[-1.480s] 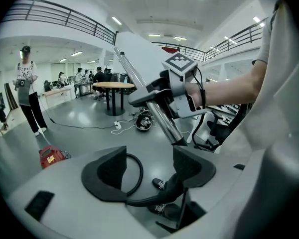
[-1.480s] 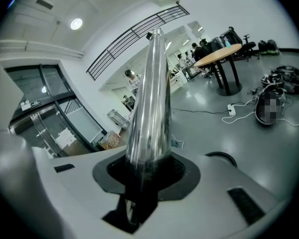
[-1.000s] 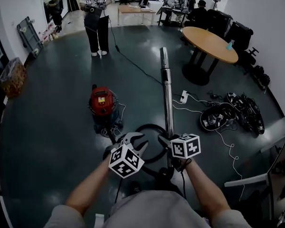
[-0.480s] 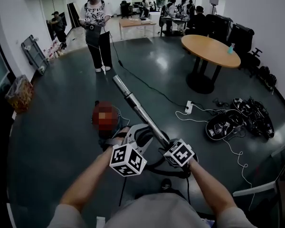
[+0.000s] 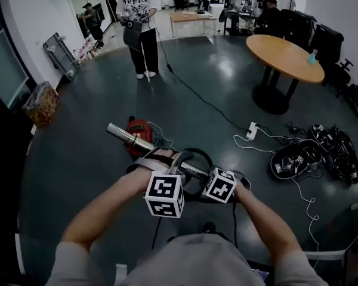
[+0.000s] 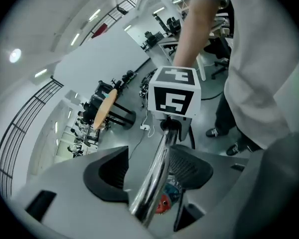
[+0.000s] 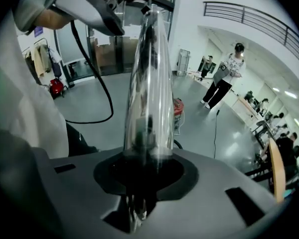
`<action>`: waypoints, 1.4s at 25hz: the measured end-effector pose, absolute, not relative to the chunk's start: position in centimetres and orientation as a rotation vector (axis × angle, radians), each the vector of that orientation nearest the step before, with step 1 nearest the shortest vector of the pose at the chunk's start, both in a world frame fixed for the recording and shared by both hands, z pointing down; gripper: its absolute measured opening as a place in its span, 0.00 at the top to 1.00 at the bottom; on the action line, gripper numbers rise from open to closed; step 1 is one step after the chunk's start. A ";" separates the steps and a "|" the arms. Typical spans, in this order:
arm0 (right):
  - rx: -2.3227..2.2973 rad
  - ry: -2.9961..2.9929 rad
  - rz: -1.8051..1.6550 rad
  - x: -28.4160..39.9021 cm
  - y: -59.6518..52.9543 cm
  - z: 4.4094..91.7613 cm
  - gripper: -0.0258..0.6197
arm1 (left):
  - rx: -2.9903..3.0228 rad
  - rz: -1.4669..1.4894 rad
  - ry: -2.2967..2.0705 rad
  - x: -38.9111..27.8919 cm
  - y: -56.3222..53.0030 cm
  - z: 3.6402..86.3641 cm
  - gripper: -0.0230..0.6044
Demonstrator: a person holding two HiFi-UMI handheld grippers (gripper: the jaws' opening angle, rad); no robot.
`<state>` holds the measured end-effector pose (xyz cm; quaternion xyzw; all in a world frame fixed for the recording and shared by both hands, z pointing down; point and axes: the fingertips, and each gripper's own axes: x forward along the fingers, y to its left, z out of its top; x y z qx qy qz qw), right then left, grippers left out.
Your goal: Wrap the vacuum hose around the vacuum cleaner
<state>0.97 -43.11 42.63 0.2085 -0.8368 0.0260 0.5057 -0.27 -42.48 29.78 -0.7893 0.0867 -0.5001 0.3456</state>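
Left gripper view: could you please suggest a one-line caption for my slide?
Left gripper, jaws opening around the chrome vacuum wand, with the red vacuum cleaner visible beyond.

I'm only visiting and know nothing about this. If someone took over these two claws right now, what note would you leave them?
Left claw: jaws opening, with the metal tube between them but not clamped.
Right claw: shut on the tube, so it alone holds it.
Things: the tube is raised, its far end toward the red vacuum cleaner on the floor. The black hose loops loose below the claws.
Done: tube lifted.
Left: hose not yet wrapped around the cleaner.
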 end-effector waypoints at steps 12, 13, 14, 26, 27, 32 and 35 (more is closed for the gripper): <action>0.105 -2.002 -0.154 2.5 -43.4 43.7 0.81 | -2.077 -1.800 0.068 -0.8 -42.9 37.5 0.56; 0.081 -1.996 -0.162 2.6 -43.2 43.9 0.81 | -2.078 -1.836 0.066 -1.2 -42.7 38.1 0.56; 0.061 -1.991 -0.170 2.7 -43.0 44.1 0.81 | -2.077 -1.867 0.066 -1.4 -42.4 38.7 0.57; -0.036 -1.957 -0.120 3.3 -39.8 46.5 0.81 | -2.208 -1.890 0.121 -1.9 -39.4 42.6 0.69; 0.013 -1.957 -0.137 3.3 -40.0 46.5 0.81 | -2.223 -1.882 0.152 -2.0 -39.2 42.9 0.69; 0.207 -1.987 -0.148 3.0 -40.4 45.0 0.60 | -2.363 -1.871 0.296 -4.0 -37.4 44.2 0.69; 0.270 -1.979 -0.154 3.4 -40.2 43.9 0.59 | -2.413 -1.850 0.378 -5.1 -36.8 44.8 0.69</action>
